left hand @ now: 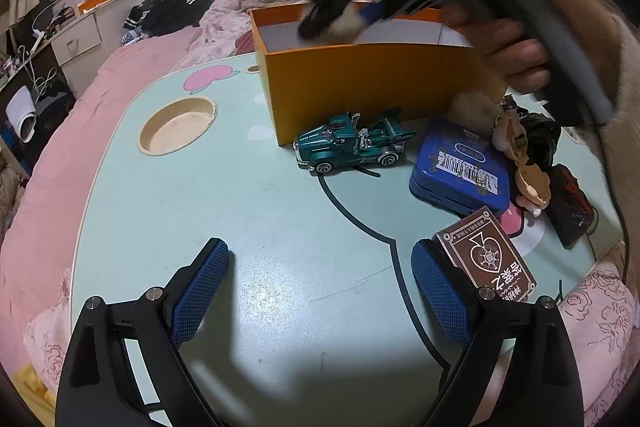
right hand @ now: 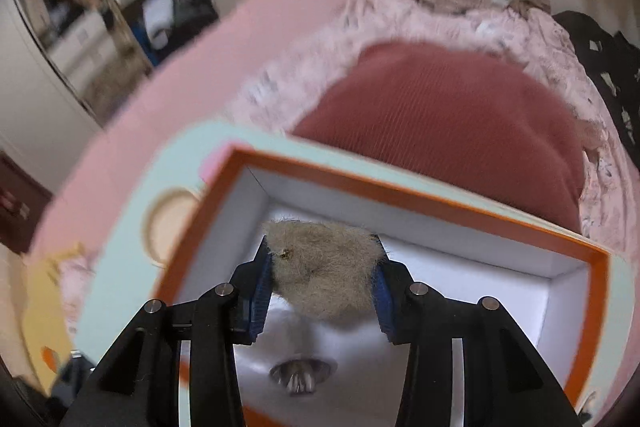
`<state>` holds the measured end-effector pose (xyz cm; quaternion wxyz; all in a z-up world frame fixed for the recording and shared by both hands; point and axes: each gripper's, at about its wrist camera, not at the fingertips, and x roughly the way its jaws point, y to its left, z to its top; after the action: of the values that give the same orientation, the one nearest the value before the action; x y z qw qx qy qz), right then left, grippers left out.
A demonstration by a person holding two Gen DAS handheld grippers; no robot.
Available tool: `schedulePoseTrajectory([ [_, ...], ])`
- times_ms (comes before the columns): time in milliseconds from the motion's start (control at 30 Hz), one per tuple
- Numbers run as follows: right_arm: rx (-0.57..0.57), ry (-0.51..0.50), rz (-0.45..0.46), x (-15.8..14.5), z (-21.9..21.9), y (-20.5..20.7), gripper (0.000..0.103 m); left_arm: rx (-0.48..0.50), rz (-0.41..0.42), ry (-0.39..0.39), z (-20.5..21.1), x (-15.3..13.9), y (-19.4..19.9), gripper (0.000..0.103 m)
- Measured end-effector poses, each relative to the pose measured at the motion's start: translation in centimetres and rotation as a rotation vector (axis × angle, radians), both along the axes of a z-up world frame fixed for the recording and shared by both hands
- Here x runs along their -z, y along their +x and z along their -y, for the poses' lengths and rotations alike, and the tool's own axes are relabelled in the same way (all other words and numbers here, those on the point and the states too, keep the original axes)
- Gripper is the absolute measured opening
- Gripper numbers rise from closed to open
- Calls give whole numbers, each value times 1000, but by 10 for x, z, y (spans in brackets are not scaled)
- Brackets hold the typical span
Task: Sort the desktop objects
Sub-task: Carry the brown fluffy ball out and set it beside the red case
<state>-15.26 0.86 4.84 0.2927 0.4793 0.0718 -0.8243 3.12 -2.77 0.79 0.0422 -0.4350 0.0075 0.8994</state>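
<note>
My right gripper point(right hand: 322, 247) is shut on a beige fluffy ball point(right hand: 324, 267), its blue pads pressing both sides. It hangs over the white inside of the orange box point(right hand: 400, 191). The left wrist view shows that gripper point(left hand: 340, 23) blurred above the orange box point(left hand: 360, 83), with a hand point(left hand: 516, 55) on its grip. My left gripper point(left hand: 320, 255) stands open low over the mint table point(left hand: 200, 207), nothing between its fingers. A brown card box point(left hand: 488, 259) lies just outside its right finger. A teal toy car point(left hand: 352, 143) and a blue tin point(left hand: 460, 167) sit in front of the box.
A small metallic item point(right hand: 296, 375) lies on the box floor. Figurine charms point(left hand: 516, 135), a beige fur tuft point(left hand: 472, 107) and a black-red pouch point(left hand: 568, 203) crowd the right of the table. A round cup recess point(left hand: 176, 125) sits at the left. Pink bedding point(left hand: 48, 167) surrounds the table.
</note>
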Motion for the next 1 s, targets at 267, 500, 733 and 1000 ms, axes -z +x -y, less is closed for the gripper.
schedulePoseTrajectory([
  [267, 13, -211, -74, -59, -85, 48, 43, 0, 0, 0, 0, 0, 0, 93],
  [500, 28, -223, -58, -43, -133, 109, 43, 0, 0, 1, 0, 0, 0, 93],
  [733, 83, -269, -49, -5, -154, 134, 63, 0, 0, 1, 0, 0, 0, 93],
  [1000, 206, -245, -166, 8, -183, 157, 78, -2, 1, 0, -1, -1, 1, 93],
])
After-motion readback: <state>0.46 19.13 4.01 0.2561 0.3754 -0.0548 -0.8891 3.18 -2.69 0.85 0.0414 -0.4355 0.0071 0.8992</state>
